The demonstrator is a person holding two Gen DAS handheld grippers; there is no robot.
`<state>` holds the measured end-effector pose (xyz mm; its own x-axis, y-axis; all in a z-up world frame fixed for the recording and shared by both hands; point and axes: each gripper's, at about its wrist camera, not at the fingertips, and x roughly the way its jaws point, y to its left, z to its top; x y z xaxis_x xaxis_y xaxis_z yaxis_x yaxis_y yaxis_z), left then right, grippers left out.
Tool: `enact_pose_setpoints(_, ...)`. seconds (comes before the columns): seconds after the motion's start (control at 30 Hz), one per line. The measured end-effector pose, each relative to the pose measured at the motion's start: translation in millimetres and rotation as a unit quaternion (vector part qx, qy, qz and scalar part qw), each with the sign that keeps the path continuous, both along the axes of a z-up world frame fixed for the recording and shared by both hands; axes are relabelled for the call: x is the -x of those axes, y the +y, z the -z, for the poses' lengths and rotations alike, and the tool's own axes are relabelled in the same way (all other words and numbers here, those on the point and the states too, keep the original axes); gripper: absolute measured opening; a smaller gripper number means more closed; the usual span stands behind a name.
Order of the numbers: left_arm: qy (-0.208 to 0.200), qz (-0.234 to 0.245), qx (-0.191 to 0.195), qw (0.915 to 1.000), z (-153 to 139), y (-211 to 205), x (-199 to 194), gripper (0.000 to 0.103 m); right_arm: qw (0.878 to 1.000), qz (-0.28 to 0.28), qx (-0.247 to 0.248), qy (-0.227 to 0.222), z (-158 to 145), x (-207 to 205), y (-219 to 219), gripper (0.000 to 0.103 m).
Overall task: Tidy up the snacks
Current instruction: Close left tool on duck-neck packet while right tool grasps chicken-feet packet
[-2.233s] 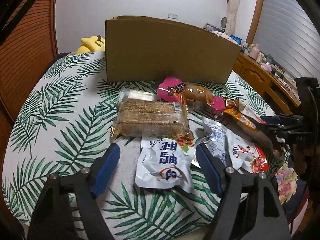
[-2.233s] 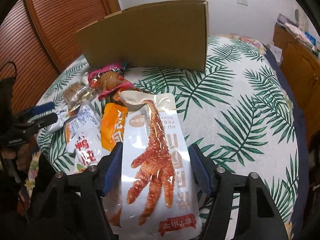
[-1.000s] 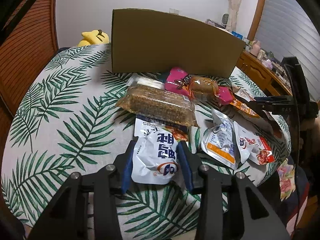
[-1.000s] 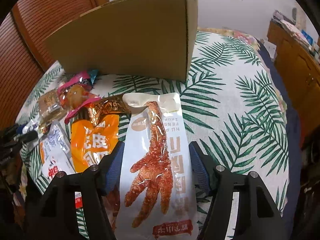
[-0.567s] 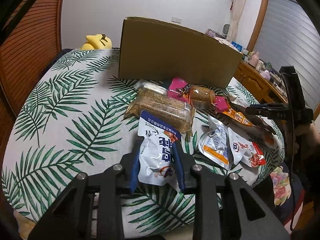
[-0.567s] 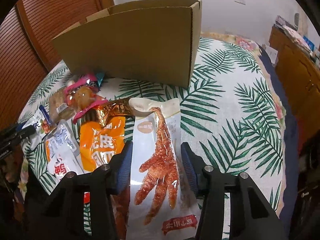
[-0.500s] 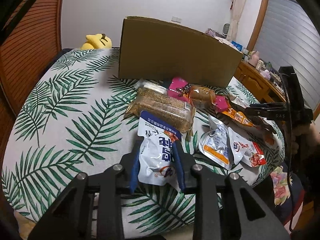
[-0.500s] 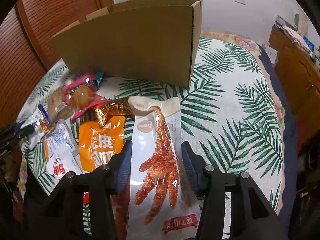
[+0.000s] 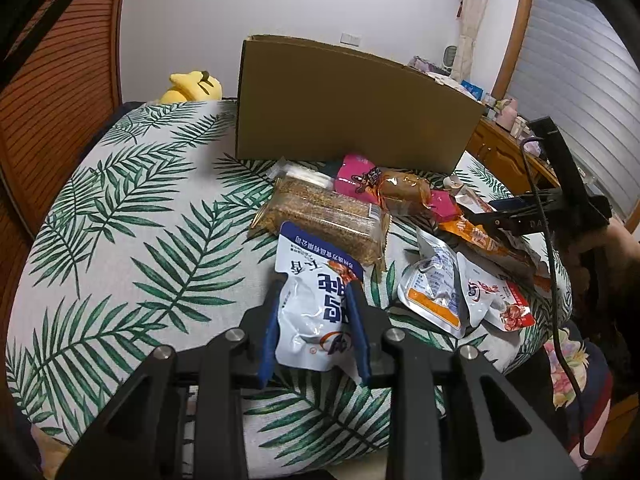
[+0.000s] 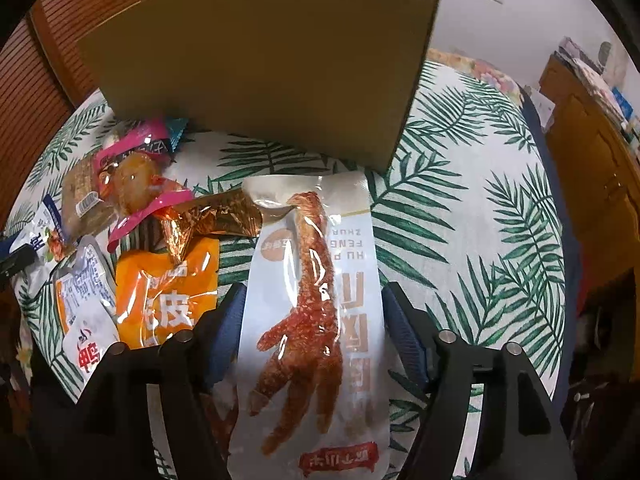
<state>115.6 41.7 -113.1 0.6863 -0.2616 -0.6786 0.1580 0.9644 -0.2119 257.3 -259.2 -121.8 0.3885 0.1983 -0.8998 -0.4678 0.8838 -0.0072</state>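
While the left wrist view looks across the palm-print tablecloth (image 9: 132, 248), the left gripper (image 9: 315, 322) pinches a white duck-snack pouch (image 9: 316, 304) between its blue pads, at six o'clock. At twelve o'clock stands the cardboard box (image 9: 352, 108); a sesame bar pack (image 9: 324, 216) lies between box and pouch. At three o'clock, the right gripper (image 9: 508, 216) reaches over an orange packet (image 9: 476, 236).

Seen from the right wrist, the right gripper (image 10: 312, 320) has its pads spread at both edges of the chicken-foot packet (image 10: 316, 300); whether they press it I cannot tell. The cardboard box (image 10: 264, 60) fills twelve o'clock, other snacks lie at nine o'clock.
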Motion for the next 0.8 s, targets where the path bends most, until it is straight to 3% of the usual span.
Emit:
enact_pose_setpoints(0.27,0.001,0.001,0.004,1.0,-0.2,1.0,0.6,0.028,1.0,0.003,0.005,0.009,1.8,-9.4,2.9,0.078)
enact_pose_setpoints(0.37,-0.002,0.002,0.006,1.0,-1.4,0.8,1.5,0.026,1.0,-0.006,0.005,0.011,-1.8,-6.3,6.7,0.065)
enact_pose_setpoints(0.43,-0.004,0.003,0.013,0.9999,-2.7,2.0,2.1,0.024,1.0,-0.012,0.011,0.013,-1.9,-3.6,6.8,0.063)
enact_pose_setpoints(0.5,-0.005,0.003,0.011,0.9999,-3.1,1.4,1.7,0.024,1.0,-0.013,0.013,0.003,-4.9,-0.9,4.6,0.045)
enact_pose_setpoints(0.57,-0.006,0.003,0.01,0.9999,-3.0,1.2,1.6,0.024,1.0,-0.011,0.008,-0.006,-9.5,2.6,3.9,0.038)
enact_pose_setpoints(0.8,-0.017,0.008,0.019,0.9996,-7.1,0.1,8.1,0.019,0.999,-0.018,0.007,-0.027,-14.0,14.4,6.7,0.035)
